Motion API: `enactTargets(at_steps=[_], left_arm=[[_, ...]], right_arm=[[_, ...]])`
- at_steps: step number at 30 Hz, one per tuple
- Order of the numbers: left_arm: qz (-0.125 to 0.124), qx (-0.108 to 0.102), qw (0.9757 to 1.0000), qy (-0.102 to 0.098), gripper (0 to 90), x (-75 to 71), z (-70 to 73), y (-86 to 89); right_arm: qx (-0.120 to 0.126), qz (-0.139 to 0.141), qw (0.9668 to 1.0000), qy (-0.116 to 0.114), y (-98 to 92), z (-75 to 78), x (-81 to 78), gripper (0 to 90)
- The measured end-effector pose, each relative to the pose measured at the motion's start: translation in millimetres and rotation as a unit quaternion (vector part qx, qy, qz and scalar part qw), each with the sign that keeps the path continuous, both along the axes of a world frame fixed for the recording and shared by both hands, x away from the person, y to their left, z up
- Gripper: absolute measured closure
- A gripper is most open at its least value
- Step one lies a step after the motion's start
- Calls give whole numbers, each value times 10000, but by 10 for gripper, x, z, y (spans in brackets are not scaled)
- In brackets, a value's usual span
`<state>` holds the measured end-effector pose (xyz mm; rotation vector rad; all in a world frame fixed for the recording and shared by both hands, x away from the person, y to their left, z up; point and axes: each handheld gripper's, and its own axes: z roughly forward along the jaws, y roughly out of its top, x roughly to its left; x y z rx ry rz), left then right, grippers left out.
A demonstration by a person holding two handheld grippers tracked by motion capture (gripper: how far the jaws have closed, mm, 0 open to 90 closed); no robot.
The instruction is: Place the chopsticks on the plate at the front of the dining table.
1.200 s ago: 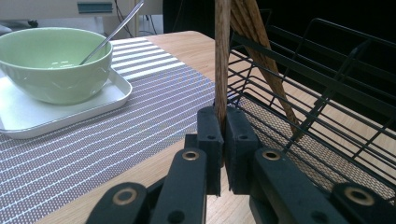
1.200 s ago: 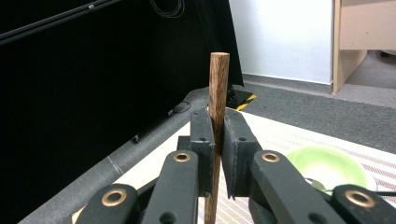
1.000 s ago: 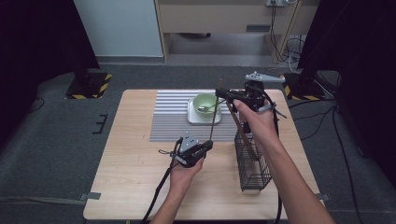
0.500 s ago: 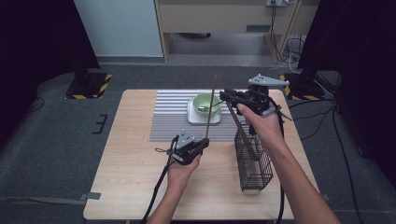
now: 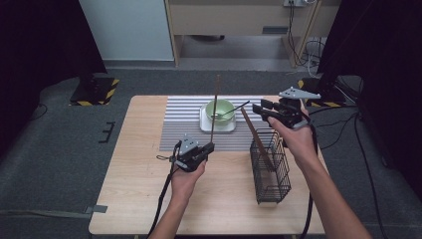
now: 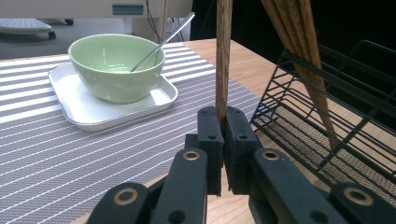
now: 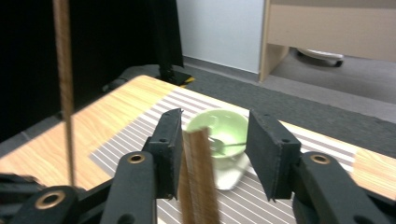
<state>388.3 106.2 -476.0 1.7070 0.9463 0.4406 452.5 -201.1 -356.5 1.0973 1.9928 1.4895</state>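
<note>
My left gripper point(image 5: 208, 148) point(image 6: 223, 116) is shut on one wooden chopstick point(image 5: 215, 109) point(image 6: 223, 56), which stands upright over the striped mat. My right gripper point(image 5: 259, 108) point(image 7: 215, 135) hovers above the black wire basket point(image 5: 271, 174) point(image 6: 327, 140). Its jaws have just been opening and now stand apart. The top of a chopstick pair point(image 5: 256, 139) point(image 7: 198, 177) rises between them, near one jaw and free of the other. That pair point(image 6: 299, 46) leans inside the basket. The green bowl point(image 5: 220, 110) point(image 6: 116, 65) point(image 7: 219, 130) holds a metal spoon point(image 5: 234, 109) point(image 6: 163, 42).
The bowl sits on a white square tray point(image 5: 205, 124) point(image 6: 79, 109) on a grey striped placemat point(image 5: 179, 124) point(image 6: 42, 163). The wooden table point(image 5: 134, 199) has bare room at the left and front. Black stands and cables lie on the floor behind.
My right gripper has moved right and down over the basket and its jaws have spread; the chopstick pair now leans in the basket. My left gripper keeps its chopstick, nearly still.
</note>
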Motion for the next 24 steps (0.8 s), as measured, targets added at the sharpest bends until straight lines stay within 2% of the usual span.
enactTargets(at_steps=[2,5,6,7,8,9,11,16,20,23,24], left_arm=[[56,12,10000,-3,862,14,5,34],[105,-36,9999,52,862,41,8,84],[105,-36,9999,52,862,41,8,84],[126,27,9999,55,862,57,14,105],[126,27,9999,55,862,57,14,105],[162,30,9999,50,862,73,24,132],[192,53,9998,54,862,98,30,151],[248,63,9996,78,862,145,30,180],[288,84,9995,118,861,173,22,187],[296,157,9994,113,861,189,43,179],[296,157,9994,113,862,189,43,179]], right_arm=[[-21,-29,10000,6,-40,-18,7,540],[-68,-188,9998,90,-232,-102,25,507],[-68,-188,9998,90,-232,-102,25,507],[-119,-291,9995,101,-342,-157,22,471],[-119,-291,9995,101,-342,-157,22,471],[-209,-399,9989,106,-461,-223,16,433],[-292,-518,9981,145,-584,-295,12,412],[-336,-884,9951,274,-876,-500,33,346],[-336,-1047,9933,346,-1007,-607,40,318],[-363,-1194,9910,478,-1131,-751,27,272],[-363,-1194,9910,478,-1131,-751,27,272]])
